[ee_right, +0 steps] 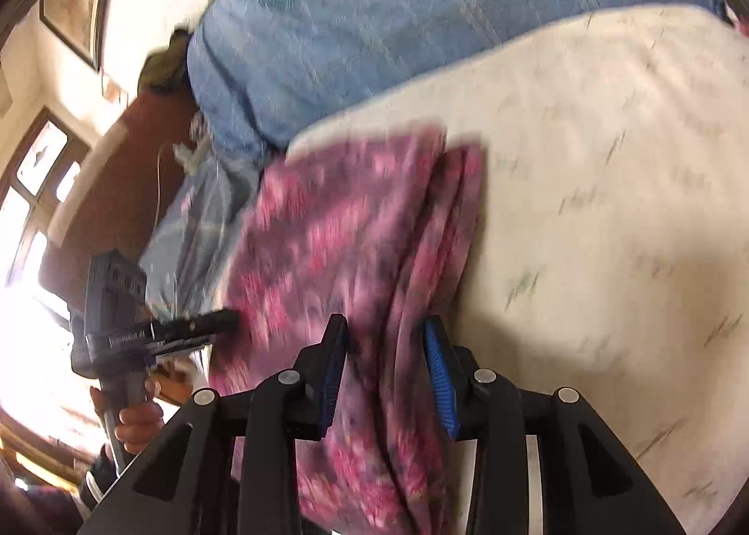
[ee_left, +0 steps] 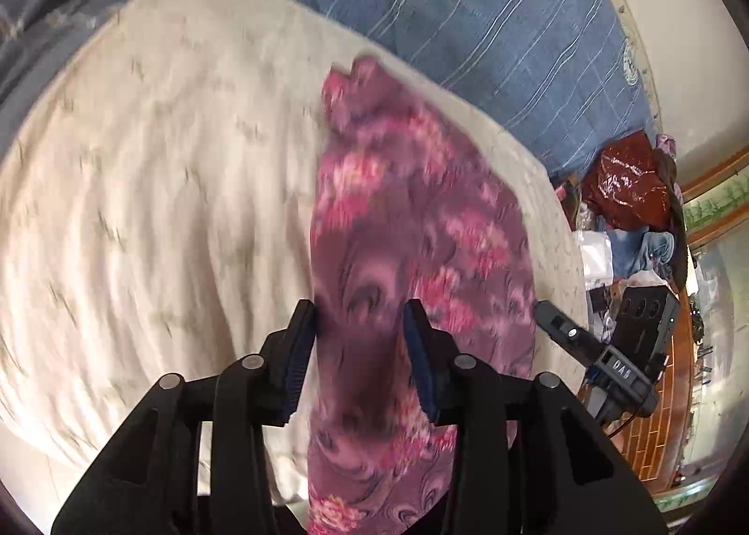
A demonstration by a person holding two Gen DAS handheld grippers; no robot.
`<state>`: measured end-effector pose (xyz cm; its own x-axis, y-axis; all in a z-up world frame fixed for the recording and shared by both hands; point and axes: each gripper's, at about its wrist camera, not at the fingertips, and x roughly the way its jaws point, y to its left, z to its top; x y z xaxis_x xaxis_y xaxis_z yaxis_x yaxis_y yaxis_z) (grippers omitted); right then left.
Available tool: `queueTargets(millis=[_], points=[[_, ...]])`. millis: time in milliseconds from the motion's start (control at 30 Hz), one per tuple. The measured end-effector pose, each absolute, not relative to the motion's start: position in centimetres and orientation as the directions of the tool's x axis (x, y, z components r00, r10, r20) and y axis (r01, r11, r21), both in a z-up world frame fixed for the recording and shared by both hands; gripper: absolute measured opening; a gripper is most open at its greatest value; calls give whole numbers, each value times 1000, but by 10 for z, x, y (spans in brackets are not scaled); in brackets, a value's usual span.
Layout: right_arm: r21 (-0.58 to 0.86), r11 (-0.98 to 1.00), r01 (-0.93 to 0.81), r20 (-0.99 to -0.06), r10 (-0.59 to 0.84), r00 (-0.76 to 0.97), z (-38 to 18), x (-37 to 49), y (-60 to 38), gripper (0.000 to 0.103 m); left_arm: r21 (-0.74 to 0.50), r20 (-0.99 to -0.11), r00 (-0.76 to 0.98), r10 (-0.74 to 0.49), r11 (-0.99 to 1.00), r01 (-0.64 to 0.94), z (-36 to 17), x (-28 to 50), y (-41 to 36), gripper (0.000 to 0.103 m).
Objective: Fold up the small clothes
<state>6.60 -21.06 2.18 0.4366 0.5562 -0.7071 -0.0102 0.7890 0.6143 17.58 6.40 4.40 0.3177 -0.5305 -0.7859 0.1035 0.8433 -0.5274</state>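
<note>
A pink and purple flowered garment [ee_left: 412,216] lies folded into a long strip on a cream bedspread [ee_left: 164,160]. My left gripper [ee_left: 359,308] is open just above the strip's near end, its left pad at the cloth's left edge and cloth showing in the gap. In the right wrist view the same garment [ee_right: 337,226] has a thick pleated fold along its right side. My right gripper [ee_right: 385,323] is open astride that fold, the pads not pressing it. Each gripper shows at the side of the other's view.
A blue striped blanket [ee_left: 468,10] lies behind the bedspread. A red shiny bag [ee_left: 627,184] and loose clothes are piled at the right by the wooden floor [ee_left: 655,432]. A hand [ee_right: 135,418] holds the left gripper's handle. A window [ee_right: 37,170] glares at the left.
</note>
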Motion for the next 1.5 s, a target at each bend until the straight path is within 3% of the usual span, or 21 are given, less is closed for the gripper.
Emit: queueTargets(millis=[67,333,367,400,467,567,667,733,800,867,933,1000,1133,1167,1233,1267,1300,1433,1500], points=[[630,776,14,-684,547,483,29,81,-222,43,-532,-777,336,-532,841,101,54,198,65,54],[630,774,56,-699,535,474,7,157,-209,38,-471,-831,283,-480,876,101,41,287,28,54],[621,781,61,-713,532,456,-1,165,-205,27,-465,-840,264,-475,879,101,35,296,22,50],[620,783,57,-718,536,444,-5,169,-204,5,-453,-849,255,-463,886,102,31,304,17,33],[636,771,27,-693,555,460,-3,171,-203,5,-435,-857,247,-452,892,123,28,313,9,27],[643,766,-21,-642,554,530,12,162,-211,5,-301,-880,322,-348,935,187,26,320,-5,24],[563,825,39,-750,490,445,-22,165,-214,4,-156,-923,329,-201,975,158,7,332,-6,25],[584,811,38,-737,509,444,-28,162,-217,4,-232,-913,314,-261,965,125,9,331,8,25],[574,818,35,-734,495,466,-11,158,-217,16,-245,-897,350,-269,963,112,25,320,21,25],[548,836,0,-726,476,496,6,150,-215,16,-245,-866,404,-295,954,171,54,297,25,25],[549,834,-57,-693,492,527,25,138,-210,16,-238,-824,460,-330,939,248,78,269,20,27],[554,824,-116,-662,521,540,34,126,-200,16,-184,-804,494,-332,928,324,88,244,6,45],[480,865,-147,-724,485,491,15,118,-177,13,-13,-873,449,-193,928,372,40,234,-21,49],[435,891,-131,-778,445,444,-5,120,-172,7,-28,-898,402,-180,934,355,22,239,-19,51],[445,886,-130,-764,452,460,-13,120,-175,7,-127,-890,388,-240,947,296,19,242,-2,55],[455,884,-110,-769,452,452,-9,120,-178,8,-173,-892,366,-266,948,268,23,243,5,54],[465,880,-94,-771,455,446,-4,119,-180,16,-210,-886,359,-292,945,249,29,240,12,53],[456,873,-171,-755,481,445,28,96,-177,17,-173,-867,405,-291,937,304,58,199,19,53],[460,862,-211,-747,505,432,36,75,-175,19,-172,-860,403,-313,922,347,61,164,20,62]])
